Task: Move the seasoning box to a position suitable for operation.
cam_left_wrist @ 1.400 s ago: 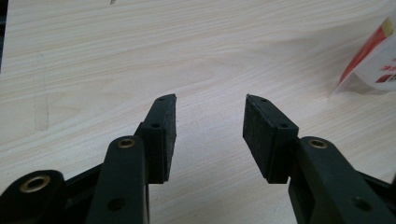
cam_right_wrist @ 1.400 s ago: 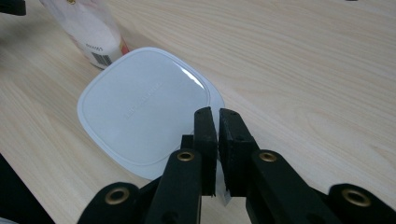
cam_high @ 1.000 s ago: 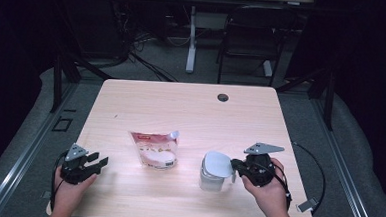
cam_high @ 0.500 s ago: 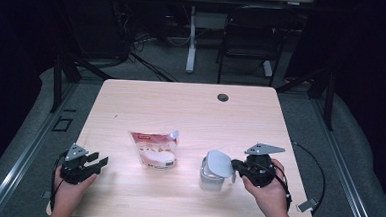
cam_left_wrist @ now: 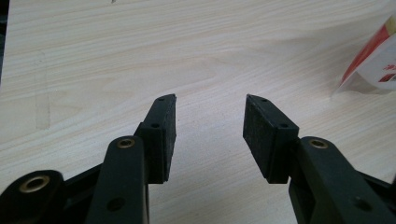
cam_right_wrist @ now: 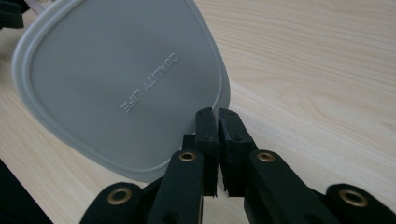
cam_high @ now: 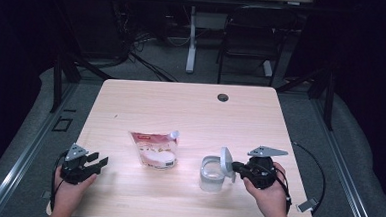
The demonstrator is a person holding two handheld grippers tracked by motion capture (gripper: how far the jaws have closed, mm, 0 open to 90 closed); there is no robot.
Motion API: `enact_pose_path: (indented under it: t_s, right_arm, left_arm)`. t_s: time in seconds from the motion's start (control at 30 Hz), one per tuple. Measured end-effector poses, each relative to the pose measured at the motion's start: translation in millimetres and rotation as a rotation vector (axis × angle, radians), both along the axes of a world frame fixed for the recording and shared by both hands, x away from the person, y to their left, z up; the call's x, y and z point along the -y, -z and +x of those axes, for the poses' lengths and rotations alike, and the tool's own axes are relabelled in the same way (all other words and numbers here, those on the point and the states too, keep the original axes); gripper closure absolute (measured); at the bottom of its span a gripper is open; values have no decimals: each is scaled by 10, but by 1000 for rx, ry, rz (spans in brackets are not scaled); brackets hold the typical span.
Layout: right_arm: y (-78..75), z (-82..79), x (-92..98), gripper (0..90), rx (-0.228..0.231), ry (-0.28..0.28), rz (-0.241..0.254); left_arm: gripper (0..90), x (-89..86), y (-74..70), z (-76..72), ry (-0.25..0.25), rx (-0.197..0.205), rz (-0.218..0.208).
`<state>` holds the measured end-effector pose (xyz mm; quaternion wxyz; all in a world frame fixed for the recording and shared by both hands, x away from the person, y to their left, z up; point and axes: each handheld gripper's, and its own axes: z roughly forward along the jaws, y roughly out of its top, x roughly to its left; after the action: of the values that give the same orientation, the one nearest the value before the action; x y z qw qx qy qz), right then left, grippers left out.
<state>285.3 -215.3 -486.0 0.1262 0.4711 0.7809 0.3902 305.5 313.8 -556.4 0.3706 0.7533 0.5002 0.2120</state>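
**Lid pinched on edge beside open container; left gripper idle**

Wooden table [cam_high: 191, 108], pale grain, with a dark round grommet [cam_high: 223, 97] near its far edge.

Right gripper [cam_high: 236, 167], held in the person's right hand [cam_high: 269, 192] at the near right of the table. Jaws pressed together on the rim of a grey lid [cam_high: 225, 163]. The lid stands roughly on edge, tilted, just right of and above a clear container [cam_high: 211, 172] that sits open on the table. In the right gripper view the lid [cam_right_wrist: 121, 84] is a rounded square with a raised border and the embossed words "QUALITY LIFE"; the jaws grip its edge with almost no gap between the pads. A grey three-cornered plate tops this gripper, and its cable loops off the right side of the table.

Left gripper [cam_high: 98, 162], in the left hand [cam_high: 69, 189] at the near left corner. Jaws spread, nothing between them; the left gripper view shows bare wood in the gap [cam_left_wrist: 210, 135]. It sits low over the table, well apart from everything else.

White pouch [cam_high: 155, 149] with red print lies flat near the table's middle, left of the container, between the two grippers. Its corner shows at the right edge of the left gripper view [cam_left_wrist: 373, 65].

Beyond the table, on the dark floor: a chair [cam_high: 249, 41] and a table leg [cam_high: 191, 38].
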Motion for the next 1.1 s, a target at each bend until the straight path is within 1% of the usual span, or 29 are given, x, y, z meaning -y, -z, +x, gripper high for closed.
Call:
enact_pose_path:
  t_s: [0.07,0.1,0.13,0.17,0.23,0.27,0.3,0.4,0.5,0.57,0.6,0.63,0.73,0.87,0.93,1.0,1.1]
  right_arm:
    - [24,-2,23,870,-5,11,31]
    - [52,-7,48,870,-9,21,66]
    - [64,-7,57,870,-8,23,76]
    - [64,-7,57,870,-8,23,76]
    - [102,-15,85,870,-7,32,110]
    - [102,-15,85,870,-7,32,110]
    - [123,-21,89,870,-8,42,134]
    - [137,-23,105,868,-5,40,137]
    - [176,-35,127,866,15,32,167]
    - [184,-37,137,866,18,28,171]
    - [207,-37,154,865,26,23,188]
    - [207,-37,154,865,26,23,188]
    - [249,-30,196,860,25,13,227]
    - [325,-9,258,857,12,7,302]
    - [346,-2,265,857,9,10,322]
    - [355,0,273,857,10,5,311]
    - [372,-3,280,850,20,2,308]
  left_arm:
    - [545,-1,0,0,0,0,1]
    - [544,-1,0,0,-1,0,3]
    - [544,-1,0,0,-1,0,2]
    - [544,-1,-1,-1,-1,0,2]
    - [544,0,-1,-1,0,0,2]
    - [544,0,-1,-1,0,0,3]
    - [544,1,0,-1,0,0,3]
    - [544,2,0,-1,0,-1,4]
    - [544,-1,-5,-5,-1,1,4]
    - [544,-3,-5,-6,-1,2,4]
    - [544,-6,-5,-5,0,2,8]
    - [544,-6,-3,-4,0,1,10]
    - [544,0,-2,-2,-1,1,6]
    - [544,-2,2,-1,2,-3,9]
    - [544,-2,4,0,2,-3,9]
    - [544,4,7,1,-1,-3,7]
    - [545,7,9,3,-3,-4,8]
